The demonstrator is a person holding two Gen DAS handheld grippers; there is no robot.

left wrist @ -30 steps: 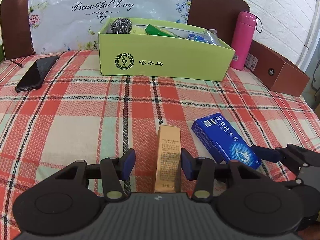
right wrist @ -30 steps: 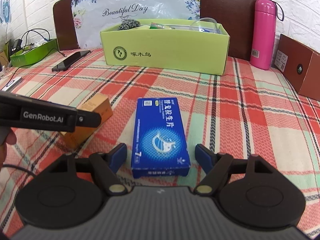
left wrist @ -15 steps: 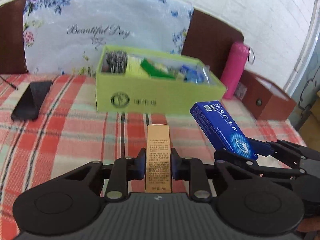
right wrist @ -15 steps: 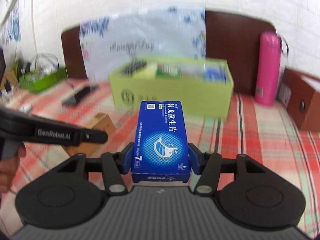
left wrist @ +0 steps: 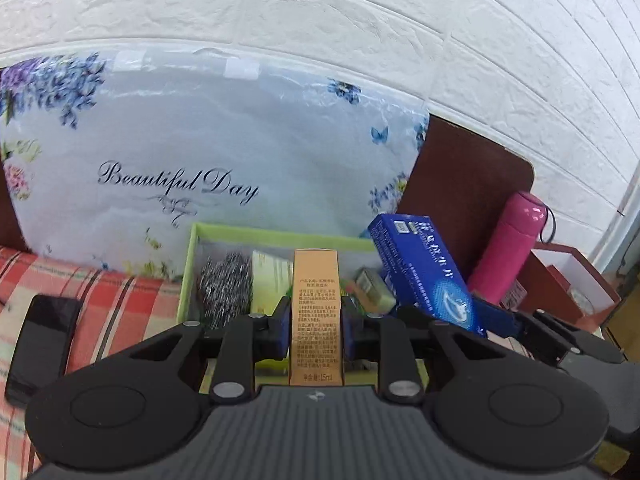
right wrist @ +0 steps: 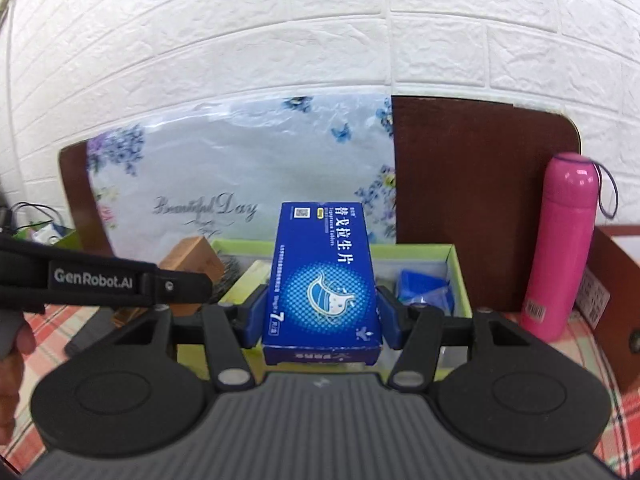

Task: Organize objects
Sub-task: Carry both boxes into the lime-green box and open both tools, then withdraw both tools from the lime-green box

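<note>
Both cartons have risen off the bed: left tongs (left wrist: 316, 330) clamp the gold carton (left wrist: 316, 320), right tongs (right wrist: 320, 316) the blue carton (right wrist: 322, 284), above the bin (right wrist: 458, 276) at 12 o'clock; next, lower and release.

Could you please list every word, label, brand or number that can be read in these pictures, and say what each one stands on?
"Beautiful Day": on the floral pillow behind the green box.
"GenRobot.AI": on the left claw, side view.
"7": on the blue carton in the right claw; its Chinese title is legible, its small print blurred.
"15ml": on the orange carton in the left claw; its other print is too small.
Pink bottle label: unreadable.
</note>
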